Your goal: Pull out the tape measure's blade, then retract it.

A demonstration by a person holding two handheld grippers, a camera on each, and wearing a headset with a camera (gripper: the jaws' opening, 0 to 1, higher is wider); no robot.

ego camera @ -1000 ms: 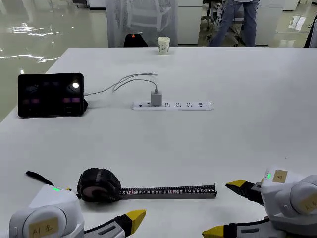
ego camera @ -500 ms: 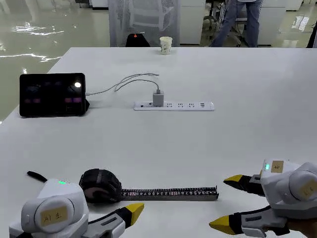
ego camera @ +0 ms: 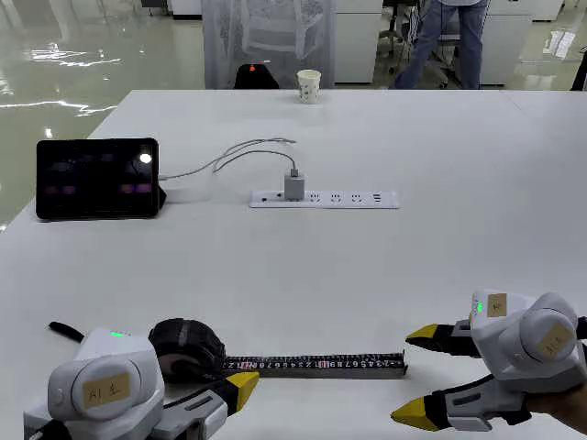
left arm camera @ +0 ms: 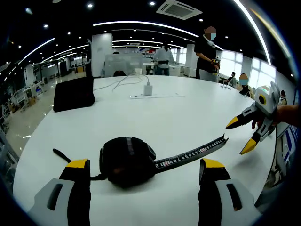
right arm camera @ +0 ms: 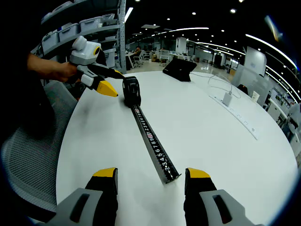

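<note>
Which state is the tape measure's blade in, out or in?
Out: the blade lies stretched along the table from its black case.

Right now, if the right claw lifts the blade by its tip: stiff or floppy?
Likely springy, not limp: the blade lies straight on the table. Long as it's out, it may sag or buckle. The chunky case probably anchors it.

This is a large open-plan office or lab hall. Long strip lights (left arm camera: 141,22) and a ceiling air-conditioning unit (left arm camera: 181,8) run overhead above a glossy pale floor (ego camera: 64,82). There are shelves of grey storage bins (right arm camera: 89,22) and a mesh office chair (right arm camera: 28,155). A wide white desk (ego camera: 459,165) carries a power strip (ego camera: 326,197) and a tablet (ego camera: 96,178).
</note>
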